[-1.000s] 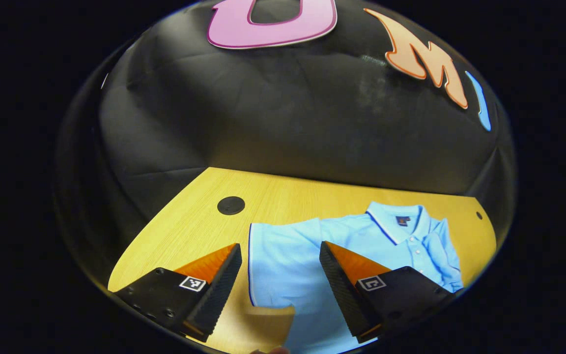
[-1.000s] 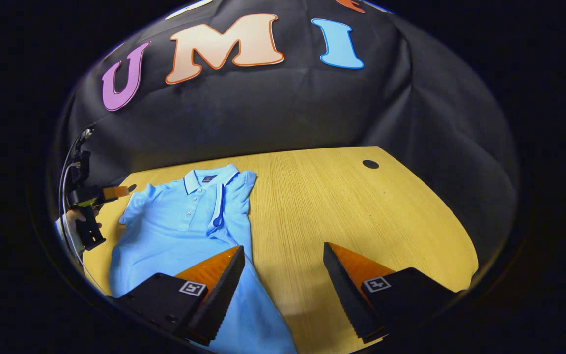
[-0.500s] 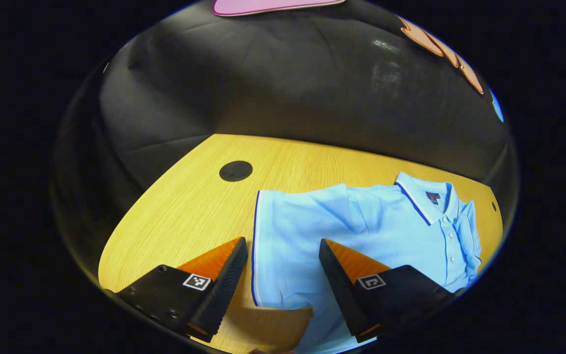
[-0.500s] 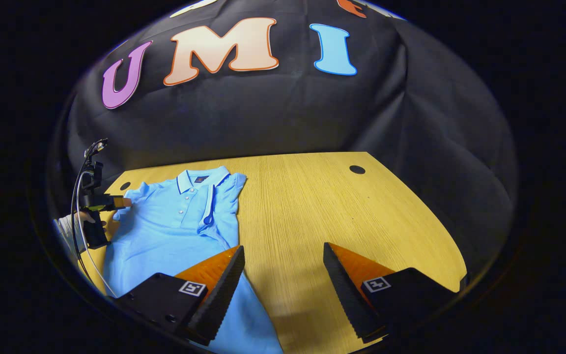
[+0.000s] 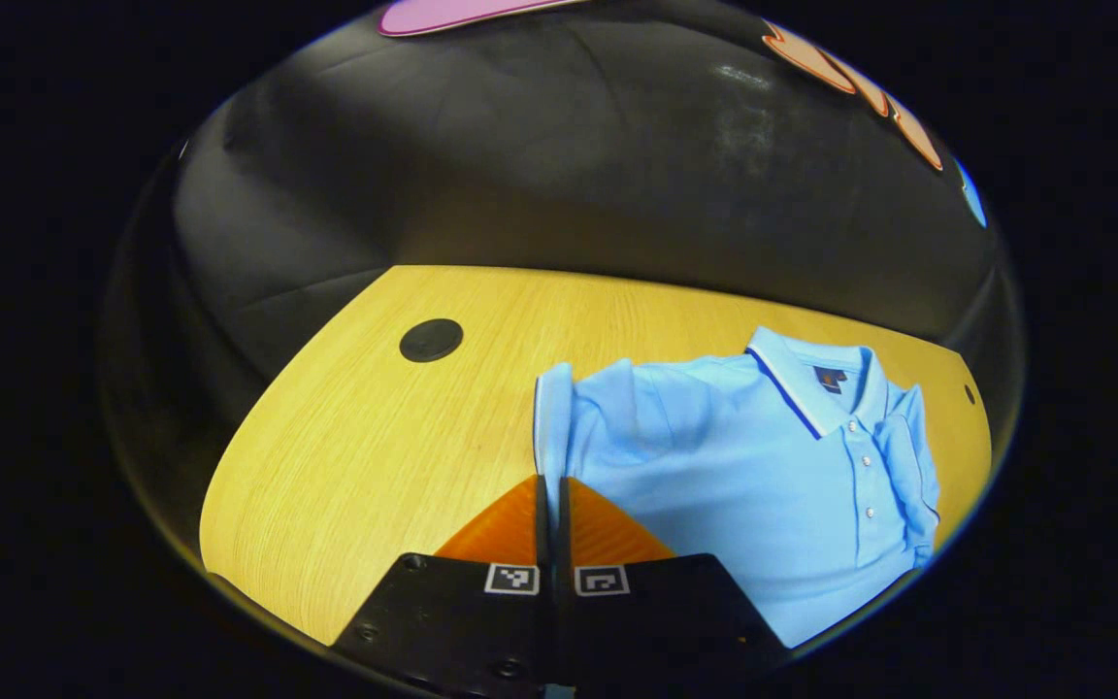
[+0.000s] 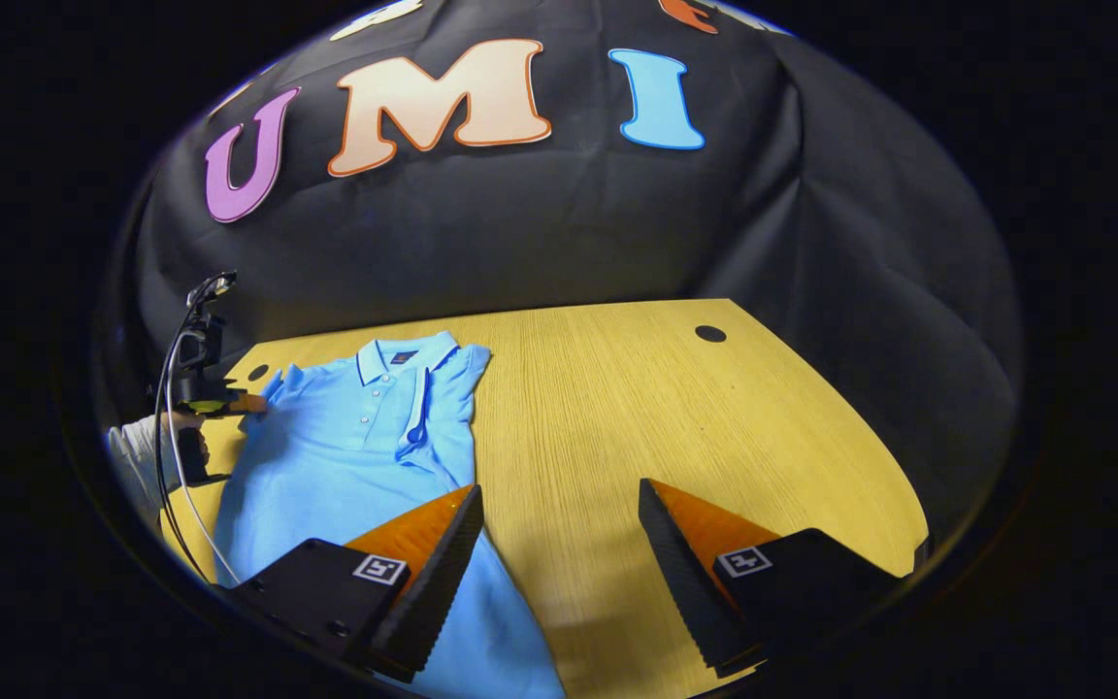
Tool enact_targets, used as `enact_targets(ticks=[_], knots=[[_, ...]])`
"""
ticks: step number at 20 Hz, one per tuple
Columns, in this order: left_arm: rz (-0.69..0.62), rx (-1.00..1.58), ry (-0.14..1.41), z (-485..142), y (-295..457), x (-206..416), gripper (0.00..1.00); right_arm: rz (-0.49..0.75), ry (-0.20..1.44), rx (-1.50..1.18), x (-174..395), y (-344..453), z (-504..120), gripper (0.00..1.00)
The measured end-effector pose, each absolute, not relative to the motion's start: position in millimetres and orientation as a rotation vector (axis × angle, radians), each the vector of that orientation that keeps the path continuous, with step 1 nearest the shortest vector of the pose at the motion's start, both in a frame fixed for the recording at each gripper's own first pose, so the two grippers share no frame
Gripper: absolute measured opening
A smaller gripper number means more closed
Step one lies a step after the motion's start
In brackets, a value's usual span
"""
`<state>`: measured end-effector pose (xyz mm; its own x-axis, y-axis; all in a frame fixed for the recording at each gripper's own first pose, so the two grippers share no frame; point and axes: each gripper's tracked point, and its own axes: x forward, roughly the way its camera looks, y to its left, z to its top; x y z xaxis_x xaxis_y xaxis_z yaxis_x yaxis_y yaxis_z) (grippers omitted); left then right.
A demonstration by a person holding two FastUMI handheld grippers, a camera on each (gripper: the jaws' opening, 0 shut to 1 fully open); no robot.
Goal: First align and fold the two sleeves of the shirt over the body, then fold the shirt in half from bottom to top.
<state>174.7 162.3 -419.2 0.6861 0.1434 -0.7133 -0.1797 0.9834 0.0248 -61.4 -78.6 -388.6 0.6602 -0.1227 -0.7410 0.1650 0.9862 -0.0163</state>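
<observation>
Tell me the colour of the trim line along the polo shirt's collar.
Dark blue, on the light blue polo shirt's collar; clearest in the left gripper view.

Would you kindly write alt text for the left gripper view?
The left gripper has its jaws shut on the edge of a light blue polo shirt's sleeve, bunching it upward. The shirt lies collar-up on a yellow wooden table against the black booth wall.
</observation>
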Motion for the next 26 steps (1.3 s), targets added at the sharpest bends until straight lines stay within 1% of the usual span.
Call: enact_targets(ticks=[1,2,3,4,5,6,7,8,9,11,12,16,17,18,19,20,22,23,24,25,26], knots=[[0.176,-0.061,0.764,-408.6,154.3,180.2,0.00,-0.164,0.829,0.059,-61.8,-80.8,-386.8,0.97],[0.167,-0.064,0.738,-397.8,145.5,182.7,0.00,-0.166,0.827,0.066,-61.9,-83.6,-385.1,0.99],[0.143,-0.062,0.723,-389.4,132.4,185.1,0.00,-0.167,0.826,0.071,-62.8,-87.4,-384.1,0.99],[0.132,-0.052,0.710,-382.1,122.4,186.5,0.00,-0.176,0.822,0.073,-63.5,-92.9,-382.6,0.97],[0.112,-0.046,0.712,-379.8,111.2,189.5,0.00,-0.181,0.818,0.077,-63.7,-97.1,-383.6,0.97],[0.099,-0.043,0.709,-378.4,98.6,188.7,0.00,-0.186,0.821,0.087,-64.7,-101.7,-383.7,0.99],[0.084,-0.041,0.719,-379.9,86.5,187.3,0.00,-0.190,0.825,0.098,-66.0,-105.1,-385.4,1.00],[0.069,-0.038,0.727,-384.5,74.7,185.0,0.00,-0.194,0.825,0.107,-66.7,-108.2,-384.9,0.98],[0.058,-0.028,0.733,-387.6,63.3,182.3,0.00,-0.199,0.819,0.109,-66.2,-112.9,-384.6,1.00],[0.040,-0.001,0.754,-397.9,44.4,176.9,0.00,-0.204,0.812,0.102,-68.0,-121.8,-385.9,1.00],[0.033,0.009,0.770,-404.0,34.7,174.0,0.00,-0.204,0.816,0.105,-70.2,-124.8,-386.8,0.97],[0.031,0.042,0.830,-434.7,13.3,162.6,0.00,-0.190,0.823,0.127,-76.9,-139.0,-388.4,0.97],[0.007,0.018,0.843,-439.0,4.2,159.0,0.01,-0.180,0.822,0.123,-79.3,-143.9,-387.6,0.97],[-0.014,-0.028,0.863,-446.3,-6.4,153.7,0.02,-0.165,0.818,0.124,-80.1,-148.2,-383.9,1.00],[-0.033,-0.082,0.864,-438.8,-17.4,145.9,0.27,-0.146,0.812,0.129,-79.4,-151.1,-380.8,1.00],[-0.023,-0.104,0.840,-424.8,-19.8,143.3,0.51,-0.121,0.802,0.136,-77.3,-153.9,-376.5,1.00],[-0.003,-0.086,0.757,-396.0,-16.3,133.2,0.99,-0.062,0.802,0.141,-77.2,-154.1,-377.5,0.99],[0.006,-0.065,0.728,-377.4,-13.1,122.5,0.94,-0.031,0.803,0.140,-76.9,-154.4,-377.4,1.00],[0.014,-0.046,0.697,-361.0,-9.6,109.0,0.96,-0.005,0.806,0.136,-76.9,-154.9,-378.4,0.96],[0.024,-0.031,0.672,-344.1,-4.0,93.5,0.96,0.018,0.813,0.134,-79.2,-154.8,-381.7,0.96],[0.036,-0.020,0.652,-331.3,1.8,75.8,0.96,0.035,0.821,0.135,-83.2,-153.3,-381.9,0.99]])
